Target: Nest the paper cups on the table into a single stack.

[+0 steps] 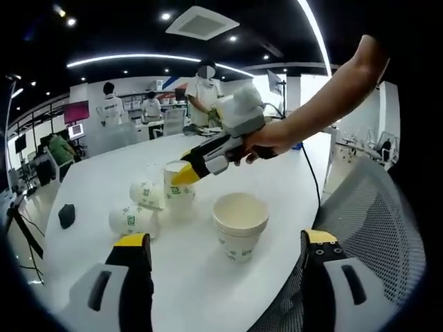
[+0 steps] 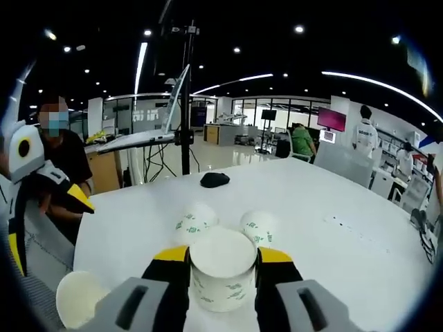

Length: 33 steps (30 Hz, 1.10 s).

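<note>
Gripping an upright cup (image 2: pixel 223 278) mouth-up between its jaws, our right gripper (image 2: pixel 223 266) stood clenched beside two tipped cups (image 2: pixel 196 220); our left gripper (image 1: pixel 225 249), released, flanked the upright stack (image 1: pixel 239 225) nearby.

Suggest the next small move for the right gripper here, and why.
Probably lift the upright cup clear of the table. The right gripper has its fingers on both sides of it, while the stack of cups stands apart near the table edge and two more cups lie on their sides.
</note>
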{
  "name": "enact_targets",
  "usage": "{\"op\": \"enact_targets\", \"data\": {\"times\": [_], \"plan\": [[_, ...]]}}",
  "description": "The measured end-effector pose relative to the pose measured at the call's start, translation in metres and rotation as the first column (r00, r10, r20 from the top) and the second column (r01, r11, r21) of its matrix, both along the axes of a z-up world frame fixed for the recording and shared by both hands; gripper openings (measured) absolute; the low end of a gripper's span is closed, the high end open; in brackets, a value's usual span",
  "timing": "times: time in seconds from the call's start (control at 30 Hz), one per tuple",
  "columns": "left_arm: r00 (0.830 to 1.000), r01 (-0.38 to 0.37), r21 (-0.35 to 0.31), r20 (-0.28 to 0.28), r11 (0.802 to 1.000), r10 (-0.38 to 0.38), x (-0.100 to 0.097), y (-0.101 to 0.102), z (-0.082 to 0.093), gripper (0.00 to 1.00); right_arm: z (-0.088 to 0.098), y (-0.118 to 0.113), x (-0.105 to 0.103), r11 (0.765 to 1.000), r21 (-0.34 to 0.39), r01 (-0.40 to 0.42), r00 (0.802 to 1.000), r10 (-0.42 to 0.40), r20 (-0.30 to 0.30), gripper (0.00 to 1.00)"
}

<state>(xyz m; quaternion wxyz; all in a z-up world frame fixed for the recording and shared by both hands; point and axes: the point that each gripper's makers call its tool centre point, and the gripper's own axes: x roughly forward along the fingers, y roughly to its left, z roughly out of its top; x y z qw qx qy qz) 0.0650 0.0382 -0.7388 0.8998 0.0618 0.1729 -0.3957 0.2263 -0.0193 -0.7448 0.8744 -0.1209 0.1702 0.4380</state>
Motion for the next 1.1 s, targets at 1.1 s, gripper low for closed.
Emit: {"op": "enact_targets", "data": {"times": [1.1], "plan": [[0.995,0.035,-0.057,-0.092,0.998,-0.040,0.044,-0.024,0.025,0.51,0.088,-0.019,-0.065,0.975,0.219,-0.030,0.998,0.017,0.059,0.34]]}}
